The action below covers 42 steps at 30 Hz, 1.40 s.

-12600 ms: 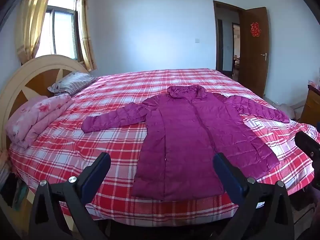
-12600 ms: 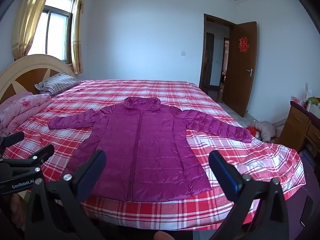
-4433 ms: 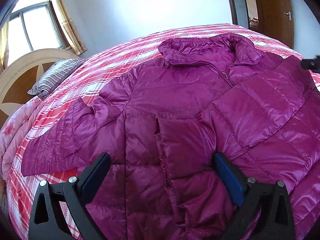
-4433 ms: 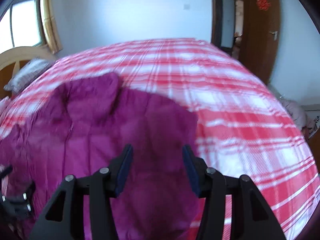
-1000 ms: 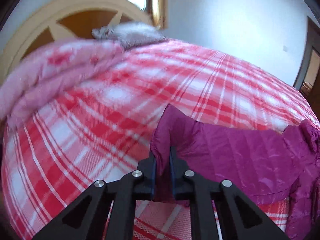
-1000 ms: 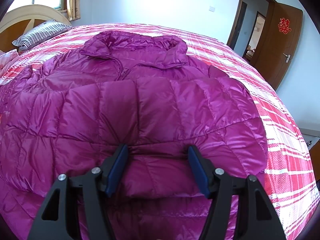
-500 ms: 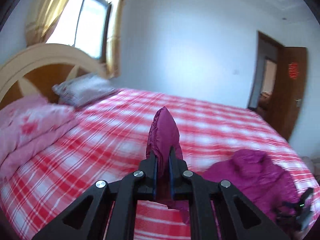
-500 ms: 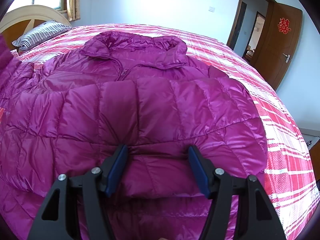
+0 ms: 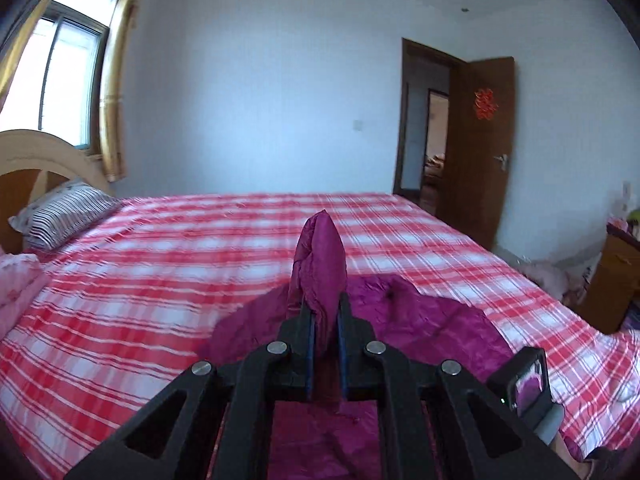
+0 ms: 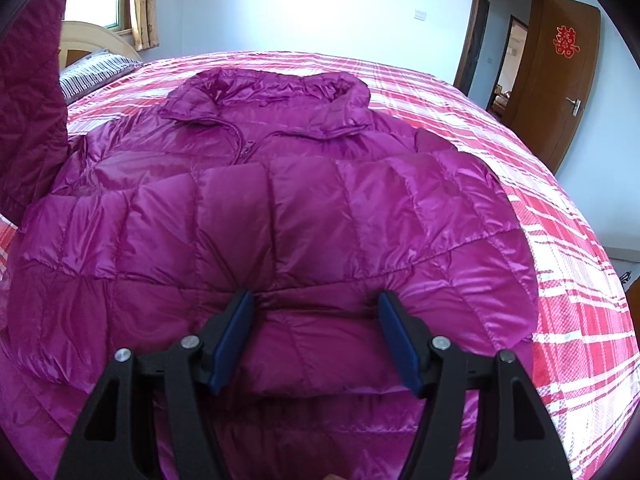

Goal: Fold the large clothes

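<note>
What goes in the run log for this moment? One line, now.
left hand-held gripper: shut on sleeve, lifted | right hand-held gripper: open over jacket | bed: jacket partly folded

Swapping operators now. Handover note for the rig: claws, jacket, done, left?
Left claw: shut on the jacket's left sleeve cuff, lifted above the plaid bed.
Right claw: open, pressing on the right sleeve, which is folded across the chest.
Magenta puffer jacket: front up, collar toward the far side of the bed.
Done: right sleeve in.
Left: lay left sleeve across, then fold the body.
</note>
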### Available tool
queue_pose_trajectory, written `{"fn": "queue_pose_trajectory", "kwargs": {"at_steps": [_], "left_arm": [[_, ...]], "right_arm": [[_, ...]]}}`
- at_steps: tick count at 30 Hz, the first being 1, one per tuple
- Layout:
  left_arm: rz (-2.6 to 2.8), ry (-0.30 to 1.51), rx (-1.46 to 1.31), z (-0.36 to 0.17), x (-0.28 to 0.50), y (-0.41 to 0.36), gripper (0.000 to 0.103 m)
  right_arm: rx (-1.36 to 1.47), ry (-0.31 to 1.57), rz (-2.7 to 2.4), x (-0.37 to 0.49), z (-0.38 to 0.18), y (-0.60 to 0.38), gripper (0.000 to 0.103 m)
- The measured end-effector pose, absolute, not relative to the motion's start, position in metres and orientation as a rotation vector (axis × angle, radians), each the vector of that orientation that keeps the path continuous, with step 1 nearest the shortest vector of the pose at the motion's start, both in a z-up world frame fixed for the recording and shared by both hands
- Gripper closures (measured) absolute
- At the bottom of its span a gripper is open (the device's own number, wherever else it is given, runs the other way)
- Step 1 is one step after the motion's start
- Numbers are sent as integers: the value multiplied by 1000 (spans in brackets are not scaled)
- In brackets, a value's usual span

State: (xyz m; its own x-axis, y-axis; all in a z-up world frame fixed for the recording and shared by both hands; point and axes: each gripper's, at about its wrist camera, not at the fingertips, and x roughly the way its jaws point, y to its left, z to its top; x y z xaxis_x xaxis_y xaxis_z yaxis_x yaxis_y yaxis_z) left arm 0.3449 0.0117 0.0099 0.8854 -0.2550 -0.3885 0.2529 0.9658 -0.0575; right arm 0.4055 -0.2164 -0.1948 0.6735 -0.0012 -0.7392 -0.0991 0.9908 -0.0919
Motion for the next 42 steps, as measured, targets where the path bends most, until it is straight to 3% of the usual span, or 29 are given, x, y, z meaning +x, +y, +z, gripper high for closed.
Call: {"fn": "queue_pose_trajectory", "kwargs": {"at_steps": [4, 11, 20, 22, 23, 24, 28, 34, 42], "left_arm": [[-291, 456, 74, -34, 348, -31, 94], [-325, 522, 185, -94, 346, -78, 94], [-365, 455, 293, -83, 320, -103, 87], [-381, 388, 302, -67, 306, -99, 58], [-373, 348, 305, -59, 299, -95, 24], [-355, 315, 305, -54, 295, -92, 3], [-239, 298, 318, -51, 310, -66, 2], [-44, 643, 404, -134, 384, -45, 2], [-83, 671, 354, -152, 387, -39, 2]], "right_arm": [[-111, 827, 59, 405, -195, -218, 34], [-45, 823, 65, 405, -194, -228, 21], [-18, 815, 62, 405, -193, -232, 16], [-18, 815, 61, 405, -194, -232, 16], [-18, 814, 61, 404, -194, -232, 16], [-18, 814, 61, 404, -193, -232, 16], [-6, 812, 62, 404, -193, -234, 15], [56, 804, 78, 401, -189, -243, 15], [240, 683, -51, 362, -142, -282, 15]]}}
